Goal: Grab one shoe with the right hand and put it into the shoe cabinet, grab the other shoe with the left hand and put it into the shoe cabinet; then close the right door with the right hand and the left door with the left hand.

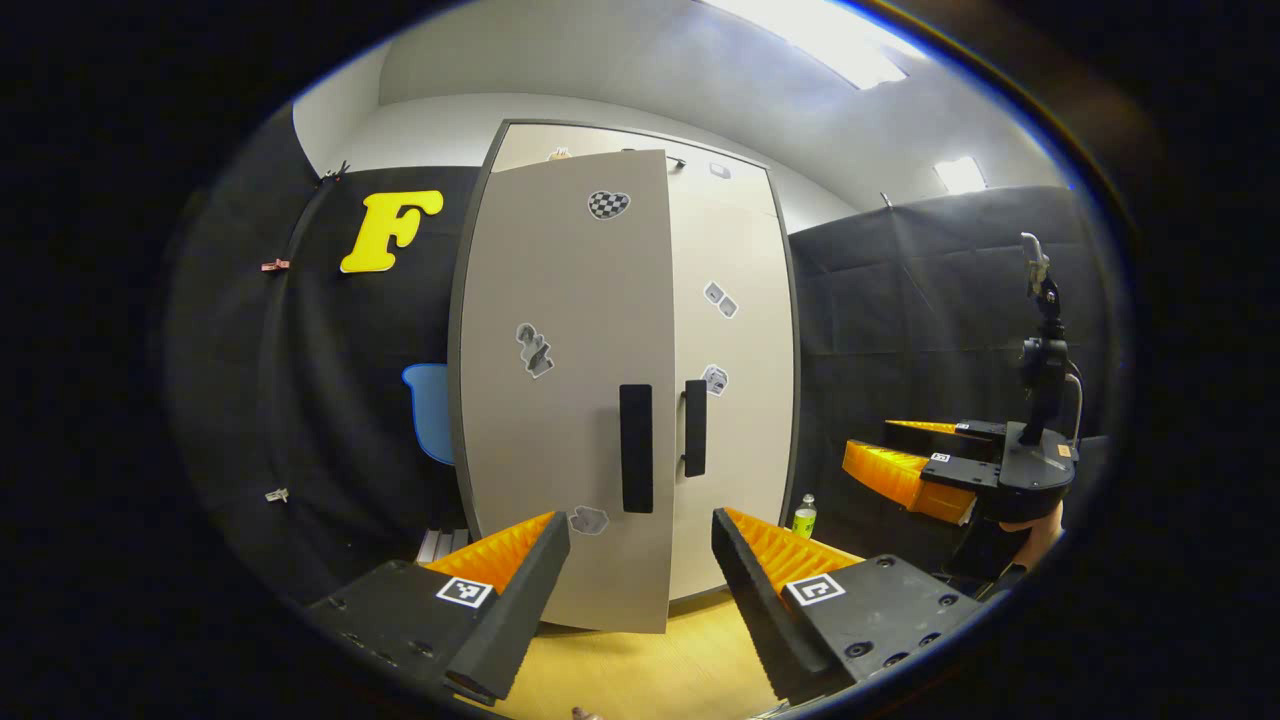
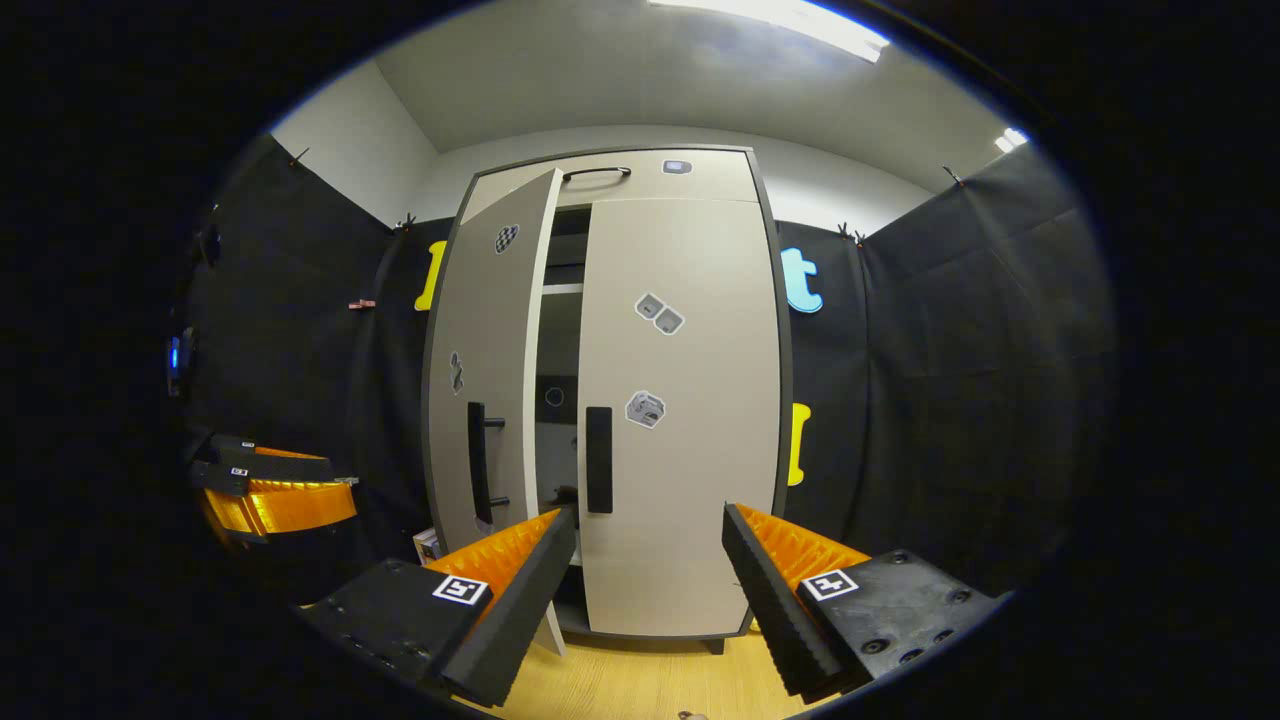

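the shoe cabinet (image 2: 680, 400) stands upright on the wooden floor (image 2: 640, 680) against the black cloth wall, tall and pale with dark edging. its right door (image 2: 690, 470) sits flush and closed, while the left door (image 2: 490, 400) hangs partly open, with a dark gap between them where shelves can be made out. no shoe can be picked out with any certainty in that gap; it is too dark and narrow to tell.

the left claw (image 1: 640, 570) is held in front of the left door (image 1: 570, 400), spread wide with nothing between its fingers. the right claw (image 2: 650, 565) is spread just as wide and empty, facing the cabinet front; in the left gripper view it (image 1: 915, 460) is off to the side, with a hand (image 1: 1040, 530) beneath it.

judging by the doors, the step in hand is swinging the left door shut. it looks like a flat, rigid panel on hinges along its outer edge, likely light to move and stiff enough not to flex. its smooth face would give a pinch nothing to bite on. the vertical bar handle (image 2: 478, 465) near the free edge is the sensible place to take hold, or the claw could simply press flat on the panel close to that edge, far from the hinge, where least effort turns it. a small green bottle (image 1: 803, 515) stands on the floor beside the cabinet, apart from the door's swing.
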`<state>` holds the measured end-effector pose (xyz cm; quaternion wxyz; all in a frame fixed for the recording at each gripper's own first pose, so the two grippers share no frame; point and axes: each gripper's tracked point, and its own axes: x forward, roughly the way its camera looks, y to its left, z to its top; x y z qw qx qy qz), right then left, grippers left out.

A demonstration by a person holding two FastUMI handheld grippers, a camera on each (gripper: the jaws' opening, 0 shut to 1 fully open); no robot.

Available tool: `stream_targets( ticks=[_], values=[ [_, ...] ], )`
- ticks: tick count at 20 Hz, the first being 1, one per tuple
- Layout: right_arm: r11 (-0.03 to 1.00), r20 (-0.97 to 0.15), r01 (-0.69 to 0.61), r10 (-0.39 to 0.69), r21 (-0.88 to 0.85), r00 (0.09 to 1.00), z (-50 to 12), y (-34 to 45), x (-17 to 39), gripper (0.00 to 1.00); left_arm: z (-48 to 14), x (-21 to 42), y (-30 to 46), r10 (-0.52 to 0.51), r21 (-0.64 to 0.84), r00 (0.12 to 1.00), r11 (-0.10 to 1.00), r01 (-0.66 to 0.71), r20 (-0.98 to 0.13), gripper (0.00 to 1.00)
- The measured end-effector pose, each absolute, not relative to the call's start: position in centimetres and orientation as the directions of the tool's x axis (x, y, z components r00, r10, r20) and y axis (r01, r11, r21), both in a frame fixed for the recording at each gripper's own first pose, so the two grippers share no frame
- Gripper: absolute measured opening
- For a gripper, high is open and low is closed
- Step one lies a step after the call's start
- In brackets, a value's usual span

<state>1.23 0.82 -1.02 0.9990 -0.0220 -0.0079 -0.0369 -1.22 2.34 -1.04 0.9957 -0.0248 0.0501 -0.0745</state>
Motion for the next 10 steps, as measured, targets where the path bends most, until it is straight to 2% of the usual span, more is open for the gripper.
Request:
stream_targets(
  ticks=[6, 10],
  values=[
    [0.996, 0.018, 0.09, -0.089, -0.022, 0.996, -0.5, 1.3, 0.0, 0.98, -1.1, -1.9, 1.7, -0.181, -0.068, 0.979, 0.982, 0.175, -0.097, 0.91],
    [0.997, 0.008, 0.074, -0.073, -0.033, 0.997, -0.8, 2.0, 0.2, 0.98, -1.2, -1.8, 2.2, -0.166, -0.069, 0.982, 0.985, 0.159, -0.093, 0.91]
  ],
)
